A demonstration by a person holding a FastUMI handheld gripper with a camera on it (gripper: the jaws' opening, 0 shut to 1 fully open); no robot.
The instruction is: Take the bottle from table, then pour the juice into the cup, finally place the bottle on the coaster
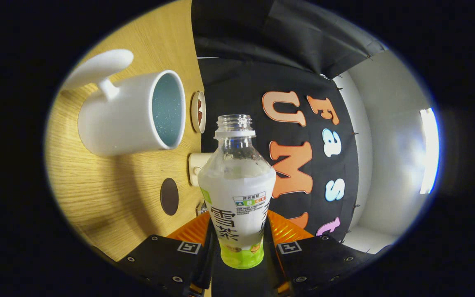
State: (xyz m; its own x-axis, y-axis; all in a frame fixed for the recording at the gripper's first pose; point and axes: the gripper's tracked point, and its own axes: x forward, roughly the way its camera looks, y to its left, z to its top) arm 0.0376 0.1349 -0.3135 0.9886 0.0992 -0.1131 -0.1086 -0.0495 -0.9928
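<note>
Our jaws pinch the uncapped juice bottle [237, 194], tilted sideways toward the white cup [132, 113] on the desk [109, 194].

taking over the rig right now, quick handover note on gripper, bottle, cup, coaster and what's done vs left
Gripper: shut on the bottle, both fingers pressing its lower body; cap off, bottle held clear of the table.
Cup: white mug on the table, beyond the fingers, beside the bottle's neck; mouth open.
Coaster: small round disc just past the cup.
Done: bottle taken from the table.
Left: the view is rolled as if for the pour, but no stream shows; pour or finish it, then set the bottle on the coaster.
</note>
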